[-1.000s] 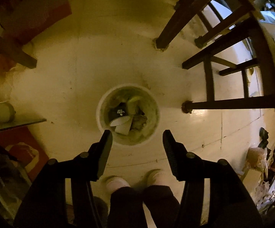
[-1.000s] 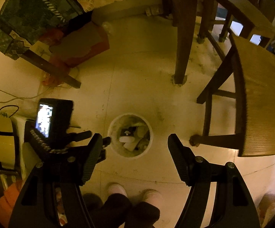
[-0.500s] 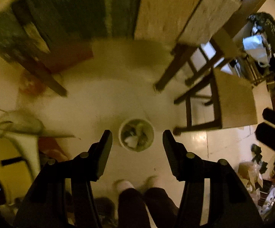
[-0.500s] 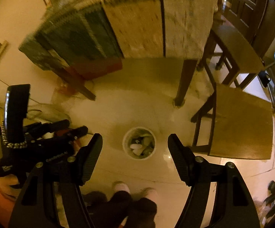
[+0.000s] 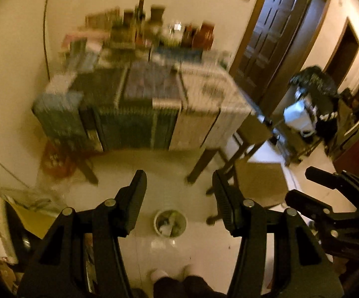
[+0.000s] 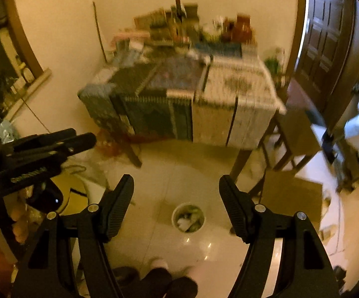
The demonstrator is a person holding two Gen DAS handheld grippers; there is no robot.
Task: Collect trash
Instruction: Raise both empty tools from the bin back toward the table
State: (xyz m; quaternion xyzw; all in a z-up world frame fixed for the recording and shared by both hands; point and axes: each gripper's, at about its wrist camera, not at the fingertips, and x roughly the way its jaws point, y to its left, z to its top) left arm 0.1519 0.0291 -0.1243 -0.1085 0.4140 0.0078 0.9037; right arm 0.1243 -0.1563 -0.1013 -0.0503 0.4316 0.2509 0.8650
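A small white trash bin (image 5: 170,225) full of crumpled trash stands on the pale floor, far below both grippers; it also shows in the right wrist view (image 6: 188,218). My left gripper (image 5: 179,191) is open and empty, held high above the floor. My right gripper (image 6: 176,193) is open and empty, also high up. The right gripper shows at the right edge of the left wrist view (image 5: 333,198). The left gripper shows at the left of the right wrist view (image 6: 38,149). Both views are motion-blurred.
A table (image 5: 142,114) with a patterned cloth and many bottles and boxes stands against the far wall. A wooden chair (image 5: 259,181) stands right of the bin. A dark door (image 5: 273,37) is at the back right. Clutter lines both sides. My feet (image 5: 169,275) are below.
Both grippers have risen sharply and tilted up from the bin. The bin has shrunk in view and the tabletop and walls have come into sight. Both stayed open.
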